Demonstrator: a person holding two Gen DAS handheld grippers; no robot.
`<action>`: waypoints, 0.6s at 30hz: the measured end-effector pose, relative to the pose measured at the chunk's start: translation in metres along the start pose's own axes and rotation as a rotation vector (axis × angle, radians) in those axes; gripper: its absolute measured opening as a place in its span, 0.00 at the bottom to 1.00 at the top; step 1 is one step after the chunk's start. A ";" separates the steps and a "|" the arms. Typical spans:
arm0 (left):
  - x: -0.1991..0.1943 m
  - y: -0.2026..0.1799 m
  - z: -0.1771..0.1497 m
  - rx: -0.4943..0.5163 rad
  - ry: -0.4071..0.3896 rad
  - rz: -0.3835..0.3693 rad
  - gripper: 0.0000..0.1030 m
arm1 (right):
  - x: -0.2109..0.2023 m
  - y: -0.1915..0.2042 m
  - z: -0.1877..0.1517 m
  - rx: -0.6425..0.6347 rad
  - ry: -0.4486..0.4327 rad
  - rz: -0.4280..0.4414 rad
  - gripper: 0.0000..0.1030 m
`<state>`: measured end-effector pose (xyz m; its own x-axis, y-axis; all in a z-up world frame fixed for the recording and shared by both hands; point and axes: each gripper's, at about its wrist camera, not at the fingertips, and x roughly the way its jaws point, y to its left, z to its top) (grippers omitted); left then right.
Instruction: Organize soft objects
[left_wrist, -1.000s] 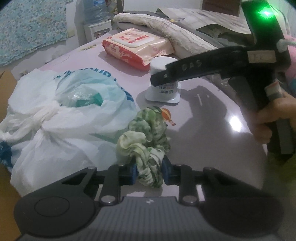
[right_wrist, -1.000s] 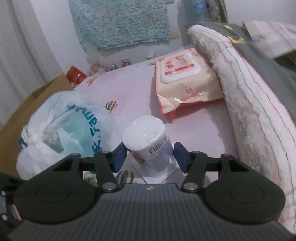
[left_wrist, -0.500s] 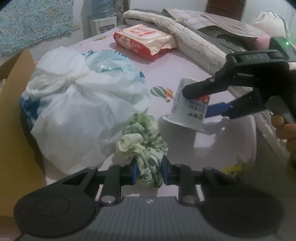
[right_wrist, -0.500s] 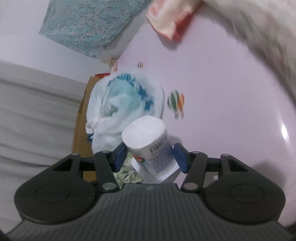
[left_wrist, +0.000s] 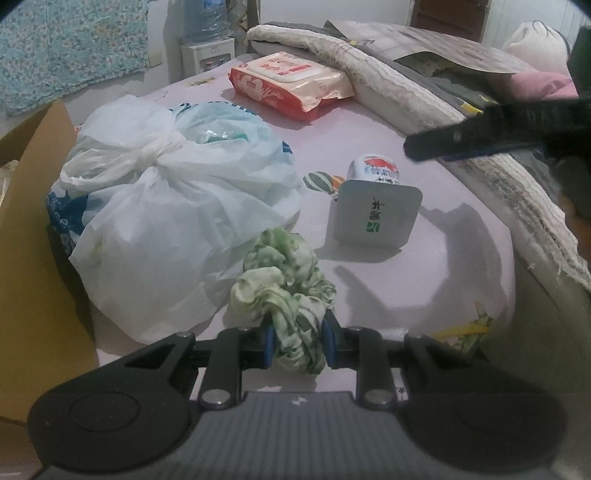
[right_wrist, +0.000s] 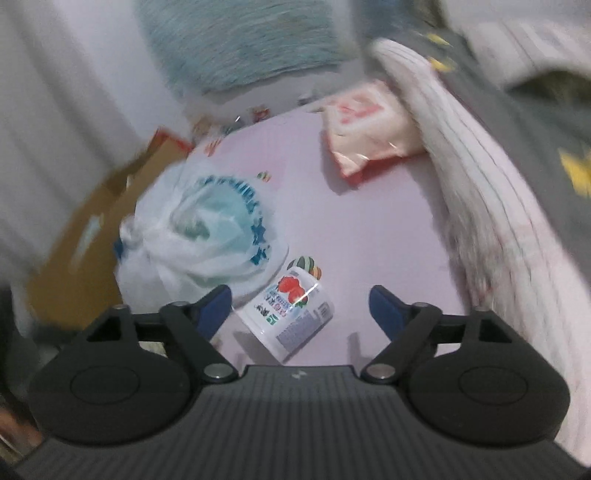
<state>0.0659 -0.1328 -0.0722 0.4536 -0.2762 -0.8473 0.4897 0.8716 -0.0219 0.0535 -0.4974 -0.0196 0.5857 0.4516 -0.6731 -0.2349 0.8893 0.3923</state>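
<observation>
The left gripper (left_wrist: 297, 343) is pinching the green scrunchie (left_wrist: 284, 295) between its blue pads, and the scrunchie is lying on the lilac sheet (left_wrist: 424, 273) just beside the knotted plastic bag (left_wrist: 173, 206). The right gripper (right_wrist: 300, 308) is hanging with its jaws spread wide, gripping nothing. The yogurt cup (right_wrist: 286, 312) is lying tipped on its side on the sheet below them, near the bag. A wipes pack (left_wrist: 291, 83) is sitting farther back, against the folded blanket (left_wrist: 373, 74).
</observation>
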 end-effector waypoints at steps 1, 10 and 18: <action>0.000 0.001 0.001 -0.001 0.001 0.001 0.25 | 0.004 0.005 0.001 -0.060 0.016 0.000 0.84; -0.004 0.009 -0.001 -0.017 -0.004 0.016 0.25 | 0.064 0.024 -0.003 -0.275 0.162 -0.010 0.71; -0.004 0.012 -0.003 -0.026 -0.006 0.011 0.25 | 0.059 -0.016 -0.007 0.184 0.134 0.146 0.70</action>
<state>0.0679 -0.1196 -0.0704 0.4635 -0.2690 -0.8443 0.4654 0.8847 -0.0263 0.0869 -0.4847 -0.0704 0.4450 0.5906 -0.6731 -0.1576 0.7916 0.5904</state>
